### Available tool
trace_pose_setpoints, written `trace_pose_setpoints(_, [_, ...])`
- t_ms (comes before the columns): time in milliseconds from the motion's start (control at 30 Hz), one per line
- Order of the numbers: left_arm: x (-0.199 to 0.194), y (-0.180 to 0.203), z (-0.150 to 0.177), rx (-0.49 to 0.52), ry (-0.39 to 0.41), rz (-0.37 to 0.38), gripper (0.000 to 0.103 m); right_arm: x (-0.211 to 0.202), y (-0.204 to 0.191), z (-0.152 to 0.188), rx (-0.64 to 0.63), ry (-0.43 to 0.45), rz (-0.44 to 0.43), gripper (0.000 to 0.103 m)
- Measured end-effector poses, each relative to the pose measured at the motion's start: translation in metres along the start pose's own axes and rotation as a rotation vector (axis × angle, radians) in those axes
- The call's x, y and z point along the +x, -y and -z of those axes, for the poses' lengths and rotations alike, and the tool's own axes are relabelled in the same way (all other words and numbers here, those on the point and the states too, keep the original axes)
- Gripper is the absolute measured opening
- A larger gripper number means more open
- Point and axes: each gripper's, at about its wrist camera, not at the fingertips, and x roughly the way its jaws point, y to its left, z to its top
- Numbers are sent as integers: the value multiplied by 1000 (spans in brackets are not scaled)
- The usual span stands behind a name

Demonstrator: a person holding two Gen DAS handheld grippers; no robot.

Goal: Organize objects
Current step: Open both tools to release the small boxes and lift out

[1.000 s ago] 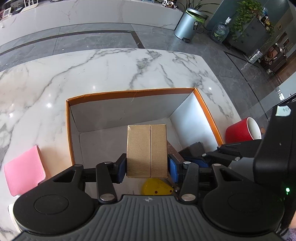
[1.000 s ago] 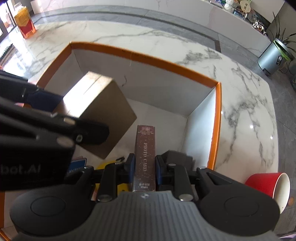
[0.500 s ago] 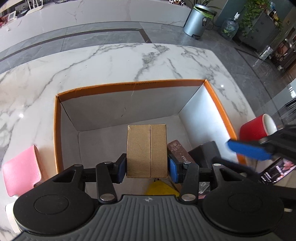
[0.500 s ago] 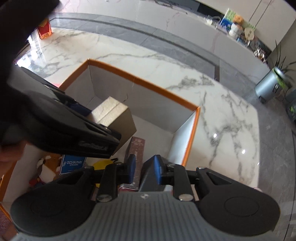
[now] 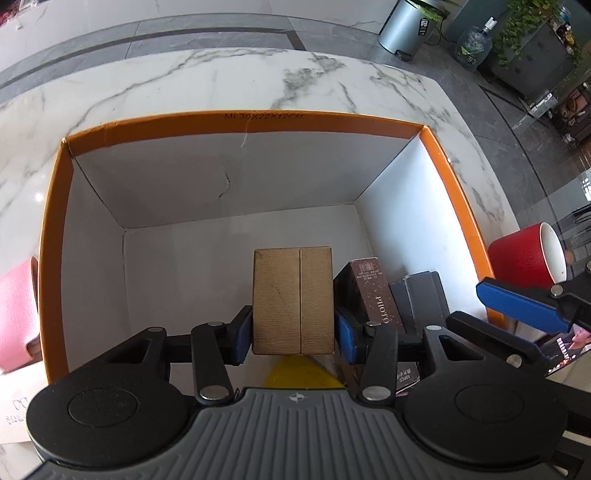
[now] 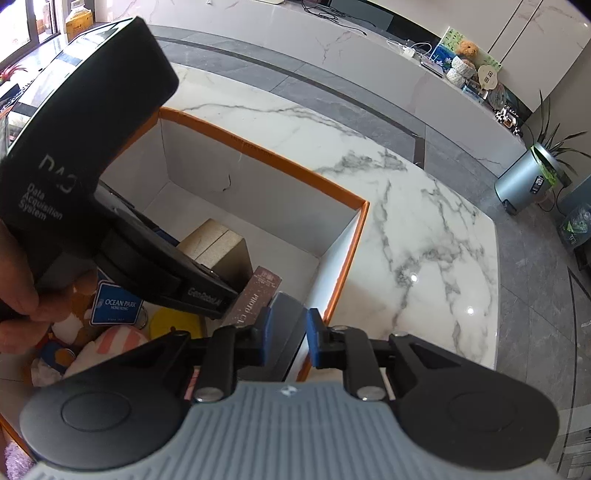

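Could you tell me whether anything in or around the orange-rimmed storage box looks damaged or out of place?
Yes: the orange-rimmed white cardboard box has a small dark jagged tear in its far inner wall, also visible in the right wrist view. Outside the box, a red mug with a white interior lies tipped on its side on the marble table.

Beyond my marble surface (image 5: 229, 85) a silver bin (image 5: 404, 26) is standing on the grey floor (image 5: 491, 122), a water jug (image 5: 472, 46) just beside it; trailing plants (image 5: 524, 22) are hanging over a dark cabinet (image 5: 543, 62); a long white counter (image 6: 369, 66) is carrying small ornaments (image 6: 465, 66).
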Motion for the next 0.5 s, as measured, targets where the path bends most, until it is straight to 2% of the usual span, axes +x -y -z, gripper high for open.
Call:
trace_pose_setpoints(167, [-1, -3, -3, -28, -30, 21, 53, 1, 0, 2, -1, 4, -4, 20])
trace_pose_setpoints(267, [-3, -5, -5, -43, -55, 68, 60, 3, -1, 2, 0, 4, -4, 20])
trace_pose_setpoints(333, [-4, -4, -5, -30, -66, 84, 60, 3, -1, 2, -1, 5, -4, 20])
trace_pose_setpoints(500, [-1, -5, -3, -2, -77, 76, 41, 2, -2, 3, -13, 11, -22, 18])
